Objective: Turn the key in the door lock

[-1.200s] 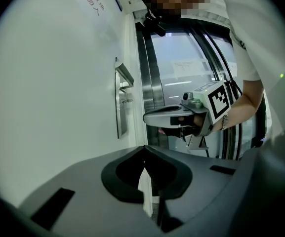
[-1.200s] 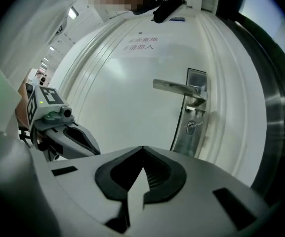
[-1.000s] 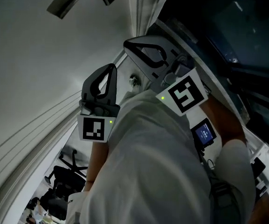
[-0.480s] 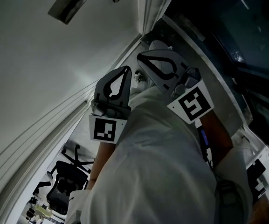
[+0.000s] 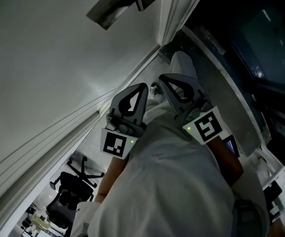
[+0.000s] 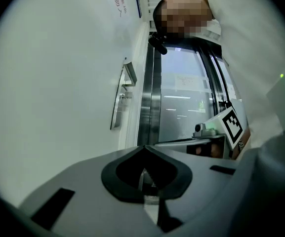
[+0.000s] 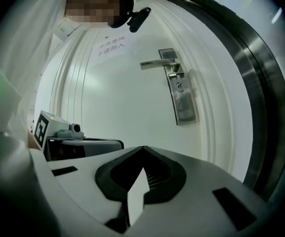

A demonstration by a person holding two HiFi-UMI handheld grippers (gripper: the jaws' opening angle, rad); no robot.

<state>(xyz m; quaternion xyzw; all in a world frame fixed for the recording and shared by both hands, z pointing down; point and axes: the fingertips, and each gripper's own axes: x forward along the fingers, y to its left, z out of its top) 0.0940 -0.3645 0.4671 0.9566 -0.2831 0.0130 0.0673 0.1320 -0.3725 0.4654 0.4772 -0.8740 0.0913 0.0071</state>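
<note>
Left gripper (image 6: 144,147) and right gripper (image 7: 143,147) both had jaws together, empty; door lock (image 7: 180,87) sat well apart, below the handle (image 7: 158,63).

The right gripper (image 5: 165,81) has dropped and rolled, ending level with and just beside the left gripper (image 5: 141,89).

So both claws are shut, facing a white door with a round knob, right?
Not a round knob: the white door has a silver lever handle, as the right gripper view shows. The left claw and the right claw are indeed shut.
</note>
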